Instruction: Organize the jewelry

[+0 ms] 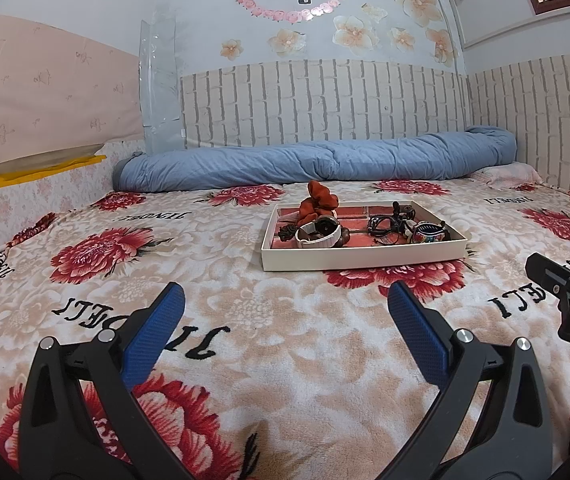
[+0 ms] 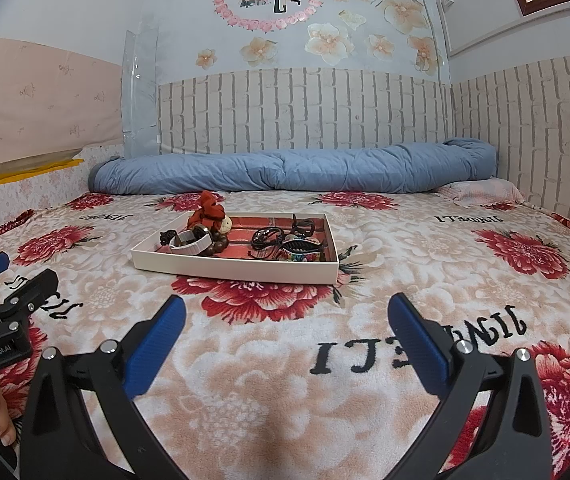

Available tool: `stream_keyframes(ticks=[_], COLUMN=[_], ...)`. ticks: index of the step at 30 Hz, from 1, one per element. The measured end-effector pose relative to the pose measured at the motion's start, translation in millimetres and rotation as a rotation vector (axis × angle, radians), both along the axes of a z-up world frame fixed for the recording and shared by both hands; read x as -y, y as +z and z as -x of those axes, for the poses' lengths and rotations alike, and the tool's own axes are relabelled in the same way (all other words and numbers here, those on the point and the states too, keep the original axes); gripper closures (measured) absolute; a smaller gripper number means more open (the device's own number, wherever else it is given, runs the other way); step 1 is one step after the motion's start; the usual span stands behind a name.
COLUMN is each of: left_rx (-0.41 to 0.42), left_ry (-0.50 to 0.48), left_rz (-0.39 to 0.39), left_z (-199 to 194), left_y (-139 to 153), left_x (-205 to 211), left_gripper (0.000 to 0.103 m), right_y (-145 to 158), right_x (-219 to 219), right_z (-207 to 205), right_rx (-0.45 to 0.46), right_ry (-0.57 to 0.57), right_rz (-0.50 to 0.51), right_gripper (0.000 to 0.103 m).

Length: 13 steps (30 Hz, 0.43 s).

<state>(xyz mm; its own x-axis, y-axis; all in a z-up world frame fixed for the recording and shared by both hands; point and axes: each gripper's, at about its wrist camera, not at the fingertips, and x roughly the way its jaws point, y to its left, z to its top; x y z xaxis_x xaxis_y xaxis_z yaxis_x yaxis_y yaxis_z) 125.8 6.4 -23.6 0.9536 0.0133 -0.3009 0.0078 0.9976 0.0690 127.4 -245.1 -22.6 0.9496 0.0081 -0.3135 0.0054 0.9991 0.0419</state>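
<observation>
A: What do we see in the middle of both pictures?

B: We see a white tray [image 1: 363, 258] with low walls, sitting on a fuzzy flower blanket [image 1: 245, 360] that covers the bed. Its floor is red.

A: What is in it?

B: At the left end, a white watch band [image 1: 319, 235] lies next to brown beads [image 2: 217, 245]. A red scrunchie [image 1: 319, 200] sticks up at the far left corner. At the right end sit black cords [image 1: 383, 224] and a colorful hair clip [image 1: 429, 234], touching each other.

A: Where are our grippers?

B: At the bottom of each picture, well apart from the tray. The left gripper [image 1: 287, 312] has its blue fingers [image 1: 157, 332] spread wide, with nothing between them. The right gripper [image 2: 287, 320] is spread wide too, and holds nothing.

A: And far back?

B: A rolled blue quilt [image 1: 317, 162] lies along the brick-pattern wall [image 1: 325, 100], in the upper half. Flower stickers [image 1: 355, 30] are up above.
</observation>
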Motion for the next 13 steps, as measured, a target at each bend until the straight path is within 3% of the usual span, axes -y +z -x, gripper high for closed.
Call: stream_keyframes(ticks=[13], left_rx=[-0.010], left_ry=[0.003], left_rz=[-0.018], left_z=[-1.2], left_y=[-2.1], left_x=[-0.8], left_gripper=[0.005], right_y=[-0.2], right_x=[-0.5], right_z=[-0.3], right_rx=[-0.001], right_ry=[0.000], right_rz=[0.001], right_gripper=[0.004])
